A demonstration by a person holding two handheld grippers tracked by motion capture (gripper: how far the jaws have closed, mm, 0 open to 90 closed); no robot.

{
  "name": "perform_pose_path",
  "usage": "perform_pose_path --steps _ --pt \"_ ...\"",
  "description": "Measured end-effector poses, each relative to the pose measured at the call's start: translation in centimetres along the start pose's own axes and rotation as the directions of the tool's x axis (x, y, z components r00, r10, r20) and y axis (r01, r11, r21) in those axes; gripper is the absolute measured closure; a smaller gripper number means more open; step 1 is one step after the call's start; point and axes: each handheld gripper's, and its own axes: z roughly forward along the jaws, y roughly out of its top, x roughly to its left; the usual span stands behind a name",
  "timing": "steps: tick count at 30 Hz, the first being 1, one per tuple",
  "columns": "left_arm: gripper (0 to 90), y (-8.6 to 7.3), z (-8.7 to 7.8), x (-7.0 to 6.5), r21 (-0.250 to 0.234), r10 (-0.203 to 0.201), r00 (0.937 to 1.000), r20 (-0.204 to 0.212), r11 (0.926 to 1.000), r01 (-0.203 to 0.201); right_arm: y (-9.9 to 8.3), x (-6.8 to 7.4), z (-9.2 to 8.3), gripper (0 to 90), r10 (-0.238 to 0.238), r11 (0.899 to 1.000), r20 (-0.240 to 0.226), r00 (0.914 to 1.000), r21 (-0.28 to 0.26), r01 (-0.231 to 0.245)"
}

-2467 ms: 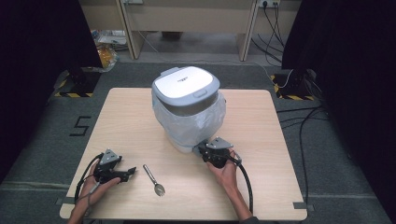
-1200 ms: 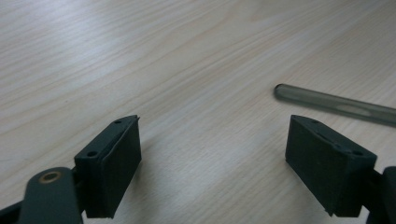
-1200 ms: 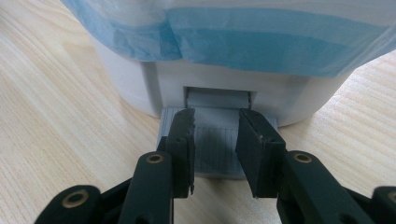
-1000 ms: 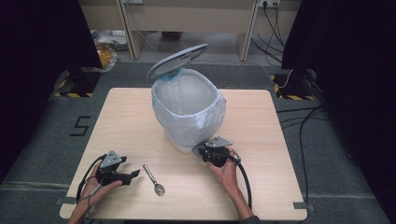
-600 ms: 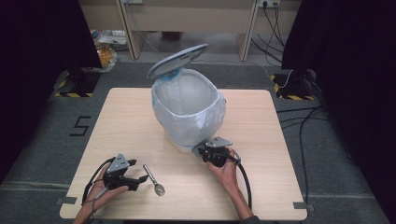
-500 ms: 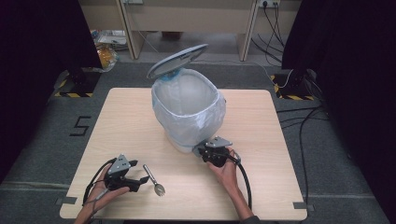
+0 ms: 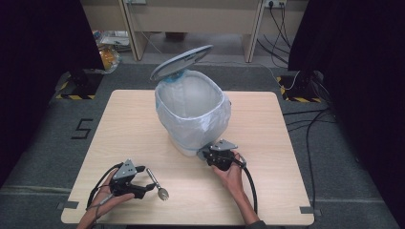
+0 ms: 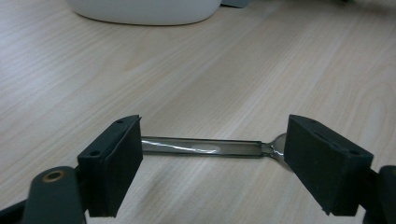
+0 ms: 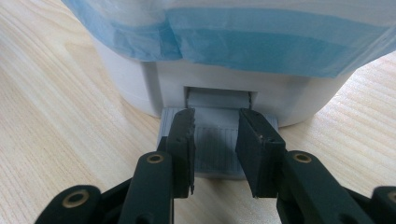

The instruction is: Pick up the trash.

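Observation:
A white pedal bin (image 7: 191,119) lined with a pale blue bag stands mid-table, its grey lid (image 7: 181,62) tipped up and open. My right gripper (image 7: 209,155) rests on the bin's grey foot pedal (image 9: 215,144) at the front of the base, jaws drawn close together with nothing pinched between them (image 9: 215,135). A metal spoon (image 7: 154,181) lies flat on the table at the front left. My left gripper (image 7: 143,190) stands open right at it. In the left gripper view the spoon's handle (image 8: 201,146) runs across between the two wide-apart jaws, untouched by the pads.
The light wooden table (image 7: 267,143) has its front edge just behind both hands. Cables (image 7: 248,181) trail from the grippers toward the person. Dark floor and black curtains surround the table, with desks at the back.
The bin's lid, shut in the earliest frame, now stands open. My left gripper has slid right along the table up to the spoon. The right gripper has stayed at the pedal.

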Motion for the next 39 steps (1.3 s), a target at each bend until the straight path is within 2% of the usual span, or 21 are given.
perform_pose_path --steps 5,7,11,16,22,24,29,33,35,39 --pt "20.1 -0.1 0.1 -0.2 0.005 0.014 0.9994 0.03 0.9999 -0.015 0.0 0.0 0.0 66.9 -0.002 1.0 0.0 1.0 0.0 0.002" --pt "20.6 -0.1 0.2 -0.3 0.014 0.043 0.9981 0.043 0.9989 -0.044 0.0 0.0 0.0 66.9 -0.003 1.0 -0.001 1.0 0.0 0.003" --pt "21.0 0.4 0.8 -0.2 0.021 0.085 0.9958 0.034 0.9961 -0.085 0.0 0.0 0.0 66.9 -0.003 1.0 -0.001 1.0 0.0 0.003" --pt "23.2 1.1 1.5 -0.1 0.034 0.114 0.992 0.053 0.9926 -0.116 0.0 0.0 0.0 66.9 -0.003 1.0 -0.002 1.0 0.0 0.003" --pt "28.3 0.8 2.4 1.0 0.026 0.074 0.9937 0.084 0.9967 -0.077 0.0 0.0 0.0 66.9 -0.004 1.0 -0.002 1.0 0.0 0.004" --pt "30.6 0.6 2.4 1.3 0.04 0.072 0.9933 0.09 0.9963 -0.076 0.0 0.0 0.0 66.8 -0.004 1.0 -0.002 1.0 0.0 0.004" --pt "31.1 0.0 2.6 2.0 0.057 0.033 0.9943 0.102 0.9976 -0.039 0.0 0.0 0.0 66.9 -0.004 1.0 -0.003 1.0 0.001 0.004" --pt "30.6 -0.3 1.9 1.9 0.076 0.026 0.9952 0.095 0.9965 -0.034 0.0 0.0 0.0 66.8 -0.004 1.0 -0.003 1.0 0.0 0.004" --pt "30.4 -0.4 1.6 1.7 0.086 0.021 0.9943 0.104 0.9959 -0.03 0.0 0.0 0.0 66.9 -0.005 1.0 -0.003 1.0 0.0 0.005" --pt "30.5 -0.7 0.9 0.7 0.11 0.035 0.9925 0.117 0.9928 -0.048 0.0 0.0 0.0 66.8 -0.005 1.0 -0.003 1.0 0.0 0.005"
